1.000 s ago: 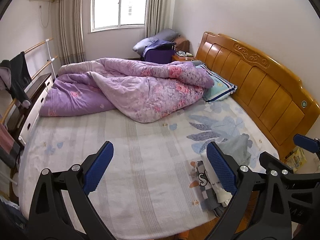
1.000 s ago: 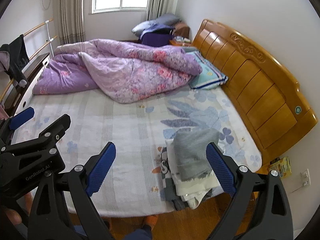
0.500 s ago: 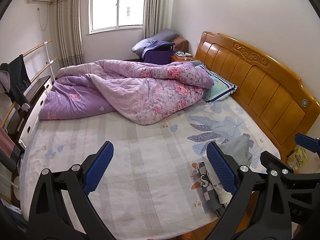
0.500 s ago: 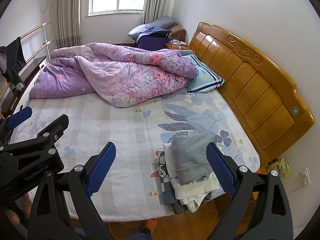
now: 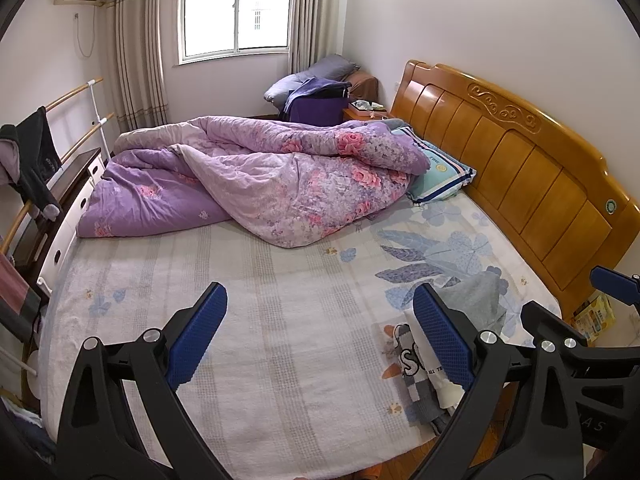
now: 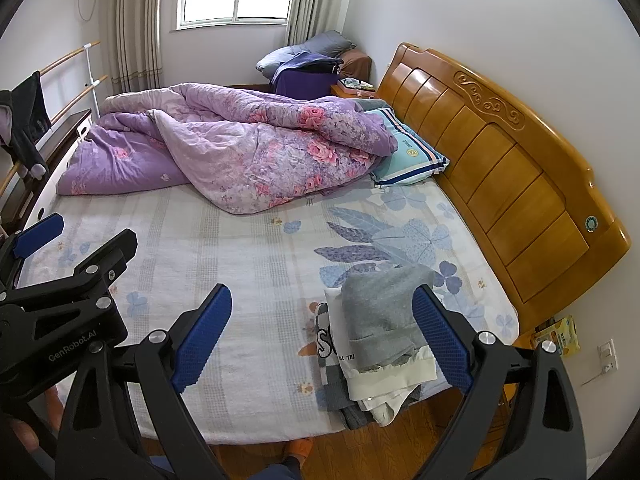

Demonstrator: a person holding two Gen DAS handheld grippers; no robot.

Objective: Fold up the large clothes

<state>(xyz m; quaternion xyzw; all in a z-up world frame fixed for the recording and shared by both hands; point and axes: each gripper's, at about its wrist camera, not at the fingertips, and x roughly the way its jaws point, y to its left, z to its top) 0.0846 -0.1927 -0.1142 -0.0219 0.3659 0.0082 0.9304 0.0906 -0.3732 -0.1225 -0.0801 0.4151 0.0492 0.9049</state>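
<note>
Left gripper (image 5: pixel 316 336): fingers spread wide, holding nothing, above the near edge of the bed.
Right gripper (image 6: pixel 322 338): fingers spread wide, empty, above the bed's near right corner; the left gripper (image 6: pixel 60 280) shows at its left.
Clothes (image 6: pixel 380 340): a folded stack at the near right corner of the bed, grey piece on top, white one under it, darker ones below; some hang past the mattress edge.
Bed (image 5: pixel 248 304): pale sheet with blue leaf print, bare in the middle.
Quilt (image 5: pixel 272 176): purple, floral, crumpled across the far half of the bed.
Pillow (image 6: pixel 412 156): teal, striped, against the headboard (image 6: pixel 500 160), partly under the quilt.
Far wall: window (image 5: pixel 236 8) between curtains.
</note>
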